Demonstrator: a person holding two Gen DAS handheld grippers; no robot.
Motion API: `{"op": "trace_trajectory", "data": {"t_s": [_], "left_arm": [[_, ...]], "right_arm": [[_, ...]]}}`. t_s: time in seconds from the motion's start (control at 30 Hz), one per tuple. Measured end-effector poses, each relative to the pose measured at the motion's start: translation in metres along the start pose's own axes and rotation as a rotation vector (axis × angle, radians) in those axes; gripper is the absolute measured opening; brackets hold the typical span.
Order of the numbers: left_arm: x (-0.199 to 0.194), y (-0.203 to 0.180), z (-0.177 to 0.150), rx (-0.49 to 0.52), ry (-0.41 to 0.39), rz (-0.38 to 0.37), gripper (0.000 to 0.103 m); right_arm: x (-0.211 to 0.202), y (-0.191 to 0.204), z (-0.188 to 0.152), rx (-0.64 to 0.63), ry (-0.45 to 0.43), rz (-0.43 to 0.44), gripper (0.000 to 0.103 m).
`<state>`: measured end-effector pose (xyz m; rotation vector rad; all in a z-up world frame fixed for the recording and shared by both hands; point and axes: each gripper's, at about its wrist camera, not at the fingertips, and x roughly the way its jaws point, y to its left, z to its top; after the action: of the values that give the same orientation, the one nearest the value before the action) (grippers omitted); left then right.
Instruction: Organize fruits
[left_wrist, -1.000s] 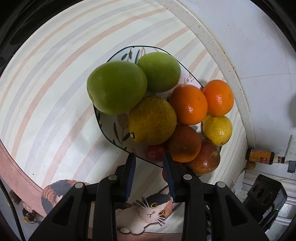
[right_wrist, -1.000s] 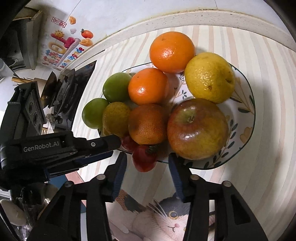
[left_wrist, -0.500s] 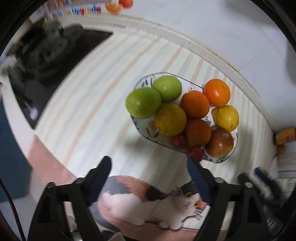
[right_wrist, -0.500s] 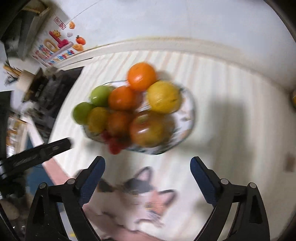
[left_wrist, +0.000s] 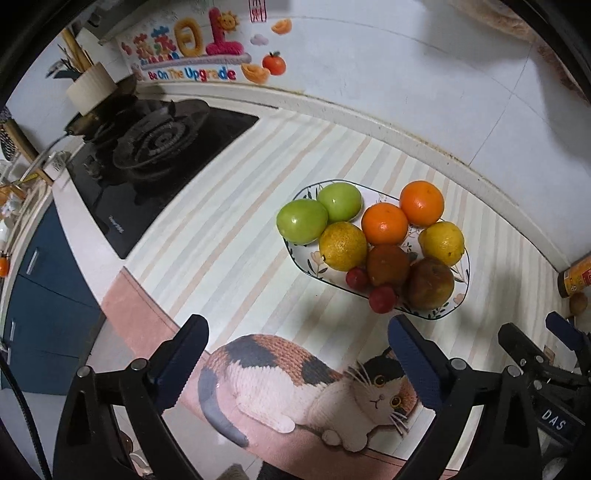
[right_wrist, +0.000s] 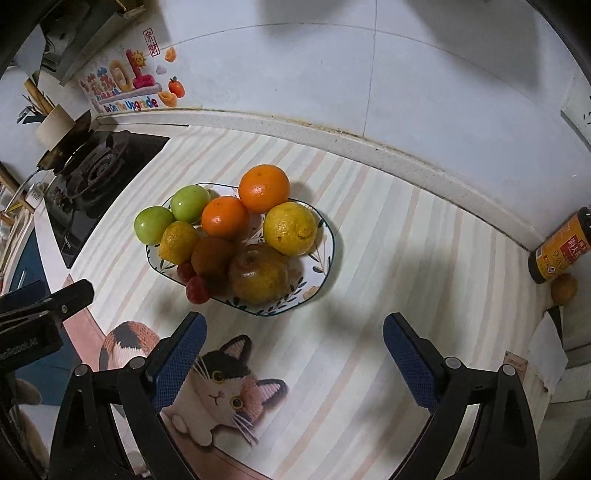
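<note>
Fingers (left_wrist: 413, 365) withdrawn, spread; fruit plate (left_wrist: 460, 295) beyond.

We are losing the bottle (left_wrist: 576, 277) past the right edge of the left wrist view; the utensil holder's (right_wrist: 53, 123) contents are reading too small.

My right gripper (right_wrist: 291, 347) hung over the striped mat with a cat print (right_wrist: 332, 350), its blue-padded jaws just spread wide with nothing between them. Beyond lay the leaf-patterned oval plate (right_wrist: 325, 254) heaped with two green apples, oranges, yellow citrus, a brownish apple (right_wrist: 258, 275) and two small red fruits at its near edge.
</note>
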<state>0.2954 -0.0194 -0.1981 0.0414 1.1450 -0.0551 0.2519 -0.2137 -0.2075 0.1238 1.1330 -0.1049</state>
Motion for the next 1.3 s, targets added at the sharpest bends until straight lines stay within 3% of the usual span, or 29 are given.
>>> {"op": "trace_trajectory", "data": {"t_s": [0.37, 0.8, 1.0, 1.3], "left_arm": [[-0.088, 0.008, -0.035, 0.008, -0.139, -0.011, 0.100], [-0.215, 0.028, -0.111, 0.052, -0.283, -0.071, 0.100], [-0.254, 0.031, -0.138, 0.055, -0.332, -0.072, 0.100], [-0.283, 0.025, -0.157, 0.036, -0.385, -0.069, 0.100]], "right_arm": [[-0.095, 0.011, -0.034, 0.001, -0.121, 0.003, 0.099], [-0.242, 0.014, -0.122, 0.051, -0.259, -0.010, 0.100], [-0.293, 0.020, -0.152, 0.027, -0.306, 0.002, 0.100], [-0.337, 0.022, -0.164, -0.021, -0.361, 0.012, 0.100]]}}
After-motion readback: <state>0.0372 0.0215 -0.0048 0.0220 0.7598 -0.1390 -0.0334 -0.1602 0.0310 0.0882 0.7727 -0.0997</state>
